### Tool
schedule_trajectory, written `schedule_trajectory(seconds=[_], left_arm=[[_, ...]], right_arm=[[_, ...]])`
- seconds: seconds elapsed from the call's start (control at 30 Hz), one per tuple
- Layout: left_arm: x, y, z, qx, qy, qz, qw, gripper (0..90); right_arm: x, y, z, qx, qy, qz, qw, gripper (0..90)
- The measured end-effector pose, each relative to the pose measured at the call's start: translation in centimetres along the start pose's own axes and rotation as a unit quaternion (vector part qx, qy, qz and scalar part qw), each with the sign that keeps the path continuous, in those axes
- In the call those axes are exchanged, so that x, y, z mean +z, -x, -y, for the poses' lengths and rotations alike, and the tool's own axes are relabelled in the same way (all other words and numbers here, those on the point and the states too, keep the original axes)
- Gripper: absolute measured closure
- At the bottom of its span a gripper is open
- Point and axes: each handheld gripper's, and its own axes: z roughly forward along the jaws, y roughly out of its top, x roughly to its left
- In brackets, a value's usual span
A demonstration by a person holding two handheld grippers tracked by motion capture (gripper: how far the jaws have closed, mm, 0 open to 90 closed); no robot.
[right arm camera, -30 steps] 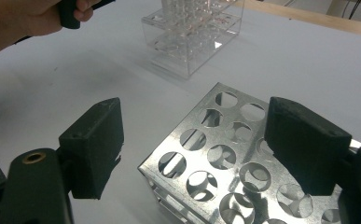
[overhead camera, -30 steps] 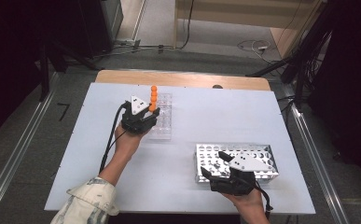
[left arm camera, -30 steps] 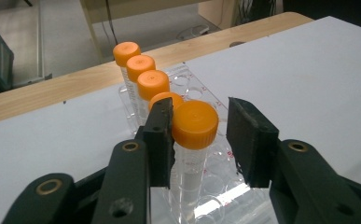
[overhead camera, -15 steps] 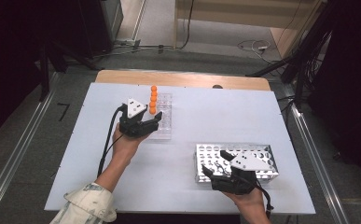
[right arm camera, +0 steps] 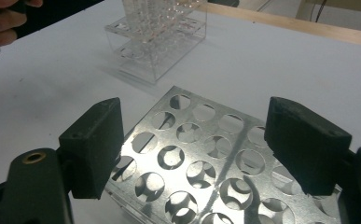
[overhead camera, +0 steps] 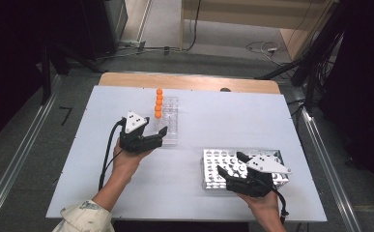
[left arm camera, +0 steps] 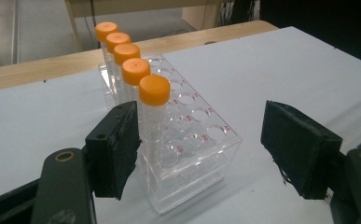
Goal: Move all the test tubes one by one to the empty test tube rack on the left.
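Observation:
A clear plastic tube rack (overhead camera: 172,123) stands left of the table's middle. A row of several orange-capped tubes (overhead camera: 159,103) stands upright along its left side. My left gripper (overhead camera: 158,137) sits at the rack's near end. Its jaws have just been opening and grip nothing. In the left gripper view (left arm camera: 201,126) the nearest tube (left arm camera: 154,91) stands in the rack (left arm camera: 201,156) just inside the left pad, untouched. My right gripper (overhead camera: 231,166) is open over the near-left corner of a metal rack (overhead camera: 218,155) with no tubes in its holes (right arm camera: 187,172).
A strip of wooden tabletop (overhead camera: 189,81) runs along the white surface's far edge. Bare white surface lies between the two racks. In the right gripper view, the clear rack (right arm camera: 159,46) stands beyond the metal one, with the person's left hand (right arm camera: 1,25) at the top left.
The left gripper has drawn back toward the person from the row of tubes, and its jaws have spread apart. The right gripper has stayed where it was.

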Motion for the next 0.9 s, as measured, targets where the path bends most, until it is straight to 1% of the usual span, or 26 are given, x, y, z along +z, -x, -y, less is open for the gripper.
schedule_trajectory(seconds=[0.13, 0.23, 0.4, 0.6, 0.77, 0.9], left_arm=[[-0.3, 0.2, 0.5, 0.000, -0.002, 0.002, 1.0000, 28.1], [-0.6, 0.4, 0.9, 0.008, -0.009, 0.002, 0.9999, 26.6], [-1.6, 0.4, 1.6, 0.010, -0.007, 0.002, 0.9999, 26.4], [-2.8, 0.1, 2.5, 0.004, -0.008, -0.004, 1.0000, 26.4], [-3.7, -0.3, 3.0, -0.002, 0.002, -0.015, 0.9999, 26.4], [-3.9, -0.6, 3.8, -0.002, -0.009, -0.018, 0.9998, 25.4]], right_arm=[[0.0, 0.3, 0.0, 0.004, 0.001, 0.005, 1.0000, 18.4], [-0.1, 0.6, 0.1, 0.003, 0.001, 0.008, 1.0000, 18.4], [-0.4, 1.1, 0.1, 0.009, 0.006, 0.018, 0.9998, 18.4], [-0.9, 2.0, 0.2, 0.016, 0.010, 0.029, 0.9994, 18.4], [-1.1, 2.3, 0.3, 0.018, 0.011, 0.033, 0.9992, 18.4], [-1.2, 2.5, 0.4, 0.018, 0.011, 0.038, 0.9991, 18.4]])
